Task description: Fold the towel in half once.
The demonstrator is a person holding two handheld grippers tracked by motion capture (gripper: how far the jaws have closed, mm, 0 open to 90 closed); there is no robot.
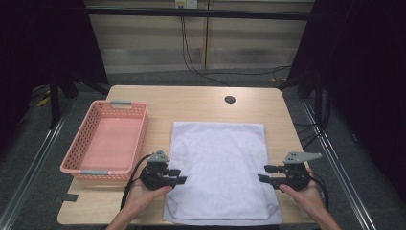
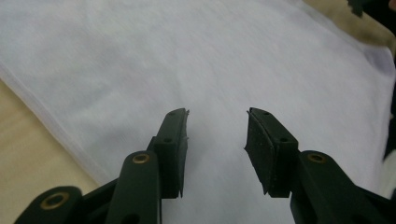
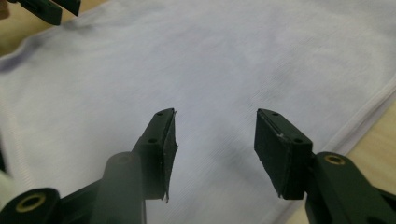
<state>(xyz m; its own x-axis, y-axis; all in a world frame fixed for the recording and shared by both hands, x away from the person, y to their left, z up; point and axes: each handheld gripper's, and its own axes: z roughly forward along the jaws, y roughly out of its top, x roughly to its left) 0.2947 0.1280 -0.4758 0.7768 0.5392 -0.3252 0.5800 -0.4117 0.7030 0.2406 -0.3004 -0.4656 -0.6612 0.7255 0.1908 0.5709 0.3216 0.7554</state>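
A white cloth (image 1: 218, 170) lay flat on the table (image 1: 191, 103), reaching its near edge, right of a pink basket (image 1: 107, 141). The left gripper (image 1: 177, 176) sat at the cloth's left edge and the right gripper (image 1: 265, 173) at its right edge. Both had their fingers apart, with nothing between them.

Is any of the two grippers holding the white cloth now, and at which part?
Nothing is held. The left gripper and right gripper are open at the side edges of the white cloth, with no fabric between their pads.
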